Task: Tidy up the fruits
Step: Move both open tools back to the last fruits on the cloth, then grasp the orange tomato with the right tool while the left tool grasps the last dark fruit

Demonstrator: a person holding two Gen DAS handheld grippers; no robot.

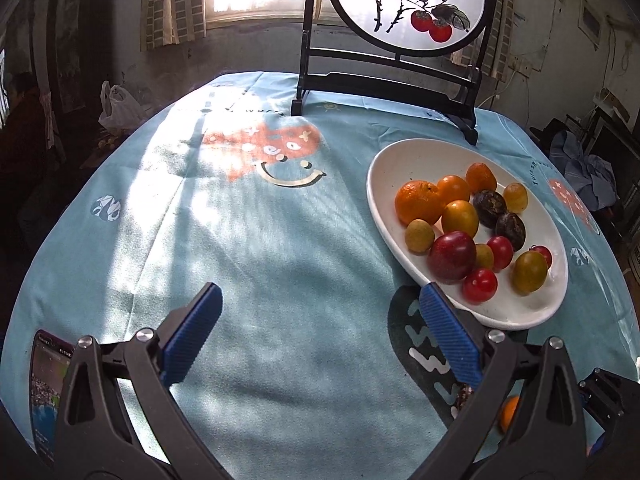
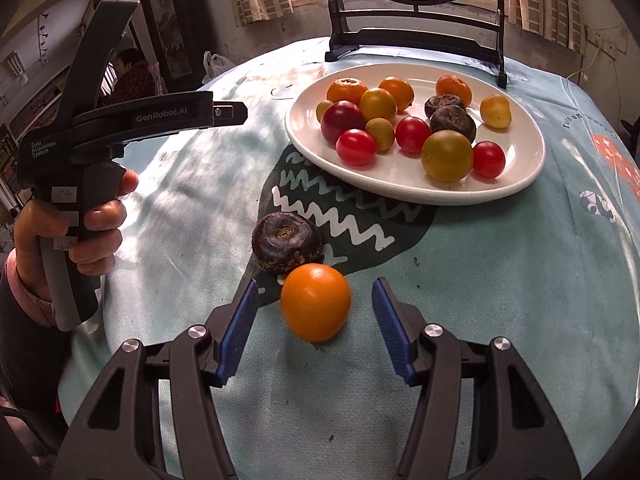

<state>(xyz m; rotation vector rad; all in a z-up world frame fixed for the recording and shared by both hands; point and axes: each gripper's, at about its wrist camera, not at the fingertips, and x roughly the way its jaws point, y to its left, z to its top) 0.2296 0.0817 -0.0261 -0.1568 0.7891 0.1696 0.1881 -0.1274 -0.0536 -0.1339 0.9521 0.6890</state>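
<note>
Fruits mostly heaped on white oval plate (image 2: 516, 184), set on light blue printed tablecloth (image 2: 500, 300) in front of dark wooden stand (image 2: 416, 46) with round persimmon painting. On plate: small oranges (image 2: 347, 89), red cherry tomatoes (image 2: 356, 147), yellow-green tomatoes (image 2: 447, 156), one dark red plum-like fruit (image 2: 342, 120), two dark brown water chestnuts (image 2: 453, 122) (one half hidden behind the other). Off plate, near table's front edge: one orange tomato (image 2: 316, 302) and, just behind and touching it, another water chestnut (image 2: 286, 242), stem scar up, lying on dark green patch of cloth print.

Right gripper (image 2: 316, 306) angled down over orange tomato, blue pads (image 2: 240, 328) spread partway, tomato between them with clear gaps on both sides, nothing gripped.

Left gripper (image 1: 320, 328) spread wide above bare cloth, empty, right pad (image 1: 448, 336) overlapping near rim of plate in its own view (contact not discernible). Seen from right wrist view as black handle (image 2: 80, 184) clasped in left hand (image 2: 88, 232), pink cuff at wrist. Phone (image 1: 48, 392) with lit screen at lower left of left wrist view, on cloth. White plastic bag (image 1: 118, 106) beyond table's far left edge. Seated person (image 2: 132, 76) in background, dim.
</note>
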